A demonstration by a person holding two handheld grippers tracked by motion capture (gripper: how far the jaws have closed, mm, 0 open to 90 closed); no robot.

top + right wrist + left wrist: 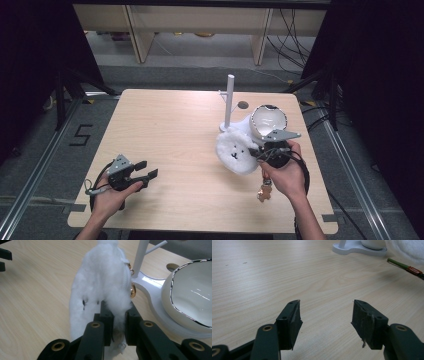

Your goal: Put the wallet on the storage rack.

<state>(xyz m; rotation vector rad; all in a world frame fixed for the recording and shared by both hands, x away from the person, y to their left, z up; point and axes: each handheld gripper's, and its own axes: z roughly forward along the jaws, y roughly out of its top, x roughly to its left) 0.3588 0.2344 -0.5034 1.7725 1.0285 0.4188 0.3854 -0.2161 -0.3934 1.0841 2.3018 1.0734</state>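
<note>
Right gripper view: right gripper [117, 322] clamps the fluffy white pouch [100, 290] beside the white stand [152, 292]; a thin fluff grip may slip. Left gripper [142, 172] rests released.

fluffy white pouch [100, 287] | embroidered face, gold clasp | upright, tilted | beside white stand

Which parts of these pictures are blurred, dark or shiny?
High view: the table is evenly lit, the surroundings nearly black. Left gripper view: the left gripper has sharp open jaws, while the white stand base far off is soft. Right gripper view: the fluffy white pouch is bright and slightly blurred in the right gripper; the white bowl shows glare streaks.
</note>
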